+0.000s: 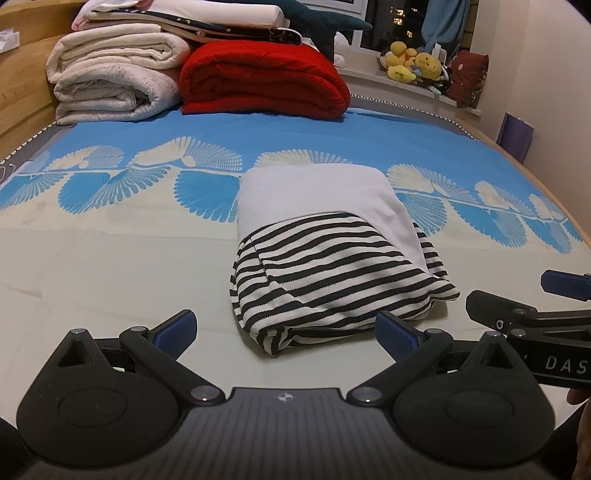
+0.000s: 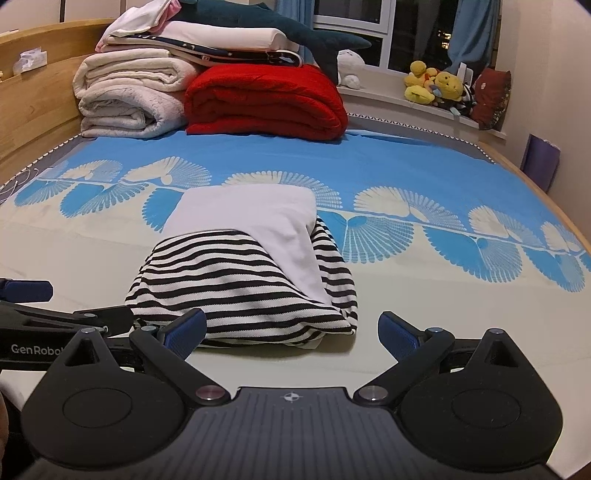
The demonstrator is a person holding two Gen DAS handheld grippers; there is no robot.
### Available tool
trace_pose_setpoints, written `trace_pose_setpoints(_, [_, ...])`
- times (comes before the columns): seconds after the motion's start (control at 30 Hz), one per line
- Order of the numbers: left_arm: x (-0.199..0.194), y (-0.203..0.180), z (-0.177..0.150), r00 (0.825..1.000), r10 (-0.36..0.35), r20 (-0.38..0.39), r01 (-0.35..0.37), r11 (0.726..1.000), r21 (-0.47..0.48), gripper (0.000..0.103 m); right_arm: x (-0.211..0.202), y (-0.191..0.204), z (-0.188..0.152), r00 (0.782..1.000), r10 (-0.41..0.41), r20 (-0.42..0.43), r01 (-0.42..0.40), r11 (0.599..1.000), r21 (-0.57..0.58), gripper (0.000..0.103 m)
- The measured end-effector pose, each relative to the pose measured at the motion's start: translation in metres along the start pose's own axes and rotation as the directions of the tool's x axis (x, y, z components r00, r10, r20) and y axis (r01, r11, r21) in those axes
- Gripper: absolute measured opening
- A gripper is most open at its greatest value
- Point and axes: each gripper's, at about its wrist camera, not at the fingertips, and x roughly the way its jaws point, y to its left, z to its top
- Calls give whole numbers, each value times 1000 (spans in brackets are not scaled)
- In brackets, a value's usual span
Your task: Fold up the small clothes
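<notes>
A folded black-and-white striped garment (image 1: 332,280) with a white panel (image 1: 317,192) lies on the bed sheet (image 1: 110,258); it also shows in the right wrist view (image 2: 243,288). My left gripper (image 1: 286,330) is open and empty, just in front of the garment's near edge. My right gripper (image 2: 291,332) is open and empty, at the garment's near right corner. The right gripper shows at the right edge of the left wrist view (image 1: 532,302). The left gripper shows at the left edge of the right wrist view (image 2: 55,306).
Folded white blankets (image 1: 114,85) and a red blanket (image 1: 266,81) are stacked at the bed's far end, with a plush shark (image 1: 317,22) on top. Yellow plush toys (image 1: 413,62) sit on the window sill. A wooden bed frame (image 1: 22,92) runs along the left.
</notes>
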Motion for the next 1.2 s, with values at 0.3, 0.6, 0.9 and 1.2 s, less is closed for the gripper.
trace_pose_setpoints(0.3, [0,2,1,1000,1,-1,-1,1000,-3,103,1,2,0,1000,2,-7,-2,1000,1,99])
trace_pose_setpoints(0.6, [1,5,0,1000,3,-3,-3,1000,-4,103,2,4,-1,1000,3,-13,-3,1000,-2,99])
trace_pose_setpoints(0.9, [2,6,0,1000,3,-5,-3,1000,-3,103,3,4,-1,1000,4,-14,-4,1000,-1,99])
trace_pose_setpoints(1.2, [2,6,0,1000,2,-7,-2,1000,-4,103,3,4,-1,1000,4,-14,-4,1000,-2,99])
